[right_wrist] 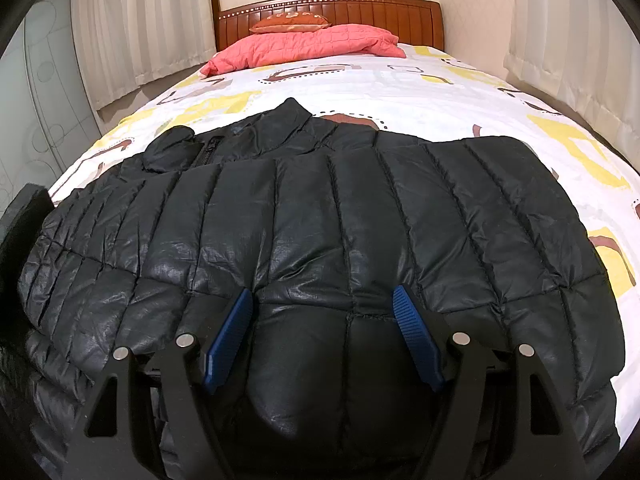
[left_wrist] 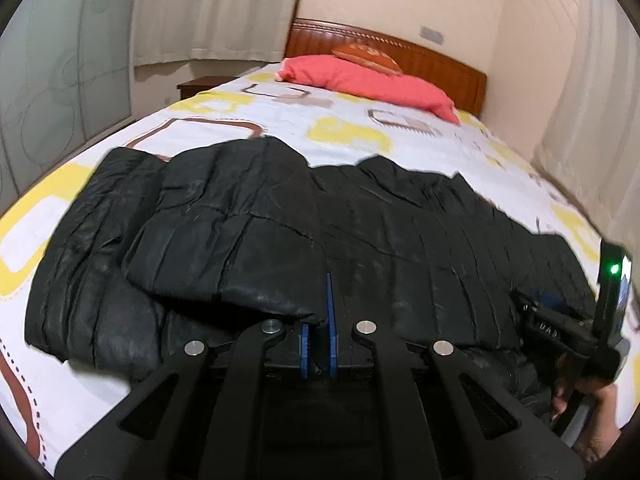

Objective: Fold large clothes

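Left claw (left_wrist: 319, 320) pinches jacket (left_wrist: 280, 220) edge; bedsheet (left_wrist: 360, 136) beyond lies open.

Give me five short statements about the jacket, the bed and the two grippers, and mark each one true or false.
1. The black puffer jacket lies on the bed. True.
2. The left gripper is wide open. False: its blue pads are shut on a fold of the jacket.
3. The right gripper has its jaws spread over the jacket. True.
4. A green pillow lies at the headboard. False: the pillow is coral pink.
5. The jacket hangs from a hanger. False: it lies spread on the patterned sheet.
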Motion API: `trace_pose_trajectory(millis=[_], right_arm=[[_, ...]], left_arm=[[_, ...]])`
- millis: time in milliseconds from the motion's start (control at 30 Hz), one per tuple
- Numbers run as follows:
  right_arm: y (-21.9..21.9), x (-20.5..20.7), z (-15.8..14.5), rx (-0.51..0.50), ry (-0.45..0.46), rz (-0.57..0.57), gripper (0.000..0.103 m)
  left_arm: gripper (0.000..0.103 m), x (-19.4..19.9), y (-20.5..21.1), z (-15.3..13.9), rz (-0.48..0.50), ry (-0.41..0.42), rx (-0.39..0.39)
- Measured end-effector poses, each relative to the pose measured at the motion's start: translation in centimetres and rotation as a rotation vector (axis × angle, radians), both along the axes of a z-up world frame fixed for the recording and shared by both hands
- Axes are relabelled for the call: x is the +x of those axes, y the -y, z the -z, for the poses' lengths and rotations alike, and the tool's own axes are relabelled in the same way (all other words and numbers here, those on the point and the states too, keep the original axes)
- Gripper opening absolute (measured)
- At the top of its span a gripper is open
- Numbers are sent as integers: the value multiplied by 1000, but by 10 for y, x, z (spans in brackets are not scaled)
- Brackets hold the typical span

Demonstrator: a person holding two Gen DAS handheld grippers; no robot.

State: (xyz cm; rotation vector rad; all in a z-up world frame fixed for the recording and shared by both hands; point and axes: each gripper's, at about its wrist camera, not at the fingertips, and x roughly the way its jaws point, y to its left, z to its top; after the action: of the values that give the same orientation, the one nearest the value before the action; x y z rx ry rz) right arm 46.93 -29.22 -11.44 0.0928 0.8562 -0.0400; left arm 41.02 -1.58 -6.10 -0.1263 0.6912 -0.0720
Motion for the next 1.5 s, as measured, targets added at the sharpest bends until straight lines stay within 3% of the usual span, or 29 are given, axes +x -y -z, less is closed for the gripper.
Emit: trace_pose_trajectory(millis=[167, 367, 400, 500, 667, 733, 833, 1500], right_arm=[[0, 0, 0, 0, 1, 1, 72], [1, 1, 0, -3, 2, 1, 72], [0, 0, 1, 0, 2, 1, 72], [0, -1, 1, 1, 2, 1, 72], [0, -1, 1, 2, 4, 2, 72], [0, -1, 1, 2, 4, 2, 72], [1, 0, 1, 0, 4, 3, 72], [0, -1, 1, 3, 6, 4, 72]], left_arm=[[6, -7, 17, -5, 18, 6, 91], [6, -6, 28, -24, 55, 33, 115], [8, -7, 30, -23, 65, 33, 121], [27, -5, 42, -20, 92, 19, 149], [23, -14, 31, -36, 18, 106, 181], [16, -16, 17, -49, -16, 144, 156], [16, -16, 9, -57, -20, 139, 134], [16, -2, 91, 22, 179, -77, 24]])
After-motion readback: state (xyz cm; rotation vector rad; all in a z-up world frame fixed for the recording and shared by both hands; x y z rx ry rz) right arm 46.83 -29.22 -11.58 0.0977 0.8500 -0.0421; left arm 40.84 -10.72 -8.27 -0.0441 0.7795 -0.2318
